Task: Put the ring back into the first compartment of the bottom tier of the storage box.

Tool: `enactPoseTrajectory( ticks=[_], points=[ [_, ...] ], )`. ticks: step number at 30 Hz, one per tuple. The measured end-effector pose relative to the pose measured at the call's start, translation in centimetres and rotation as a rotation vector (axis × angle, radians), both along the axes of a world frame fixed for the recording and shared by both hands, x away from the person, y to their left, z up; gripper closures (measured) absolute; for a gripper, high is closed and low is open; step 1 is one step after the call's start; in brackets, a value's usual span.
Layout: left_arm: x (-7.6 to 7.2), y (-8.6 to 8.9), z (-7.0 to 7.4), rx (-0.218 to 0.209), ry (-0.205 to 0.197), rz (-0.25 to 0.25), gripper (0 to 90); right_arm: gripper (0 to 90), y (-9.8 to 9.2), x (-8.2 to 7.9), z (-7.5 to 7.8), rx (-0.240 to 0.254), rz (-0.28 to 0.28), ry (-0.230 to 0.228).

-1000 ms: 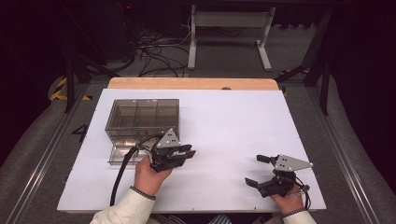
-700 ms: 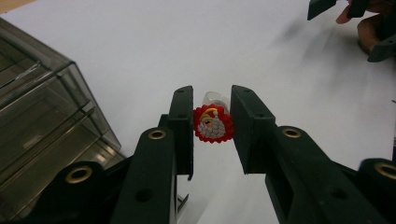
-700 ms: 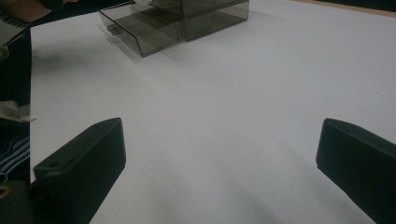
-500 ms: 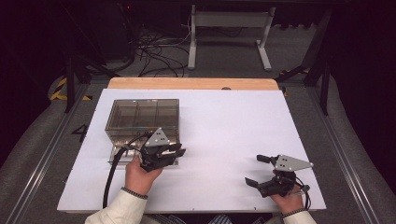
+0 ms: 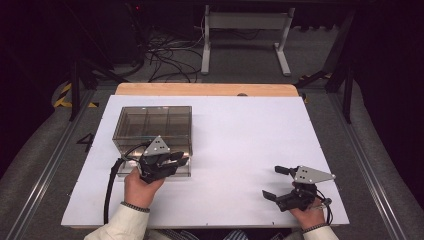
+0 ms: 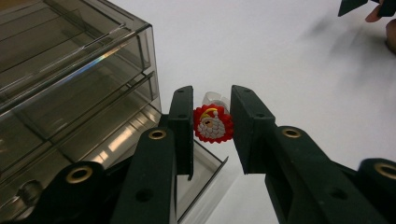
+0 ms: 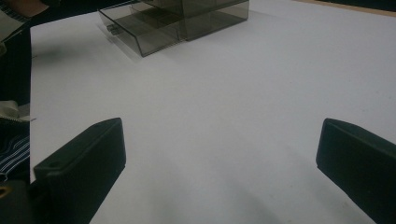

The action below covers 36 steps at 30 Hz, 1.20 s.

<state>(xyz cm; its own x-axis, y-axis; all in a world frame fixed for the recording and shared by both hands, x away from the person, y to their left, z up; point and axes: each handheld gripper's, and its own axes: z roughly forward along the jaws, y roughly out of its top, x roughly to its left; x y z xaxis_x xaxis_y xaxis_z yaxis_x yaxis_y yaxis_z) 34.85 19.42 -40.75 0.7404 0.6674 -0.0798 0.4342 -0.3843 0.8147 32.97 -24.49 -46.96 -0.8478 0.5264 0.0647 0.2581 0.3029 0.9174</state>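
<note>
Dark surroundings enclose the work area: loose cables [image 5: 165, 57] lie on the grey floor beyond the table, beside one white frame stand [image 5: 245, 30]. One white table surface [image 5: 250, 135] is present, with a wooden strip [image 5: 205, 89] along its far edge. One smoke-tinted transparent drawer box [image 5: 152, 127] stands on the left half of the surface; its lower drawer [image 6: 205, 163] is pulled out toward the person. Two grippers are in use. Left gripper [image 5: 176, 160] is held over the near front of the box, above the pulled-out drawer; in the left gripper view its jaws stand narrowly apart and clamp one small round red Santa charm [image 6: 213, 123], with a clear piece behind the charm, so the charm hangs off the table at the drawer's corner. Right gripper [image 5: 274, 182] rests low over the near right part of the surface, well apart from the box; its jaws are spread wide and grasp nothing, with bare white surface between them in the right gripper view. Two hands are visible, one on each gripper, and one white sleeve [image 5: 122, 225] at lower left.
</note>
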Motion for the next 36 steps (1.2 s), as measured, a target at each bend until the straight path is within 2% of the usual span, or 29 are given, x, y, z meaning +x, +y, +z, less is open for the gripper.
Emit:
enactPoseTrajectory(
  ticks=[18,36],
  points=[
    [-0.3,2.1,0.1,0.002,-0.006,0.055,71.6,2.0,0.0,0.0,0.0,-0.001,0.003,0.000],
    [-0.5,4.2,0.0,0.035,-0.014,0.120,71.6,2.0,0.0,0.0,0.0,-0.001,0.003,0.000]
  ],
)
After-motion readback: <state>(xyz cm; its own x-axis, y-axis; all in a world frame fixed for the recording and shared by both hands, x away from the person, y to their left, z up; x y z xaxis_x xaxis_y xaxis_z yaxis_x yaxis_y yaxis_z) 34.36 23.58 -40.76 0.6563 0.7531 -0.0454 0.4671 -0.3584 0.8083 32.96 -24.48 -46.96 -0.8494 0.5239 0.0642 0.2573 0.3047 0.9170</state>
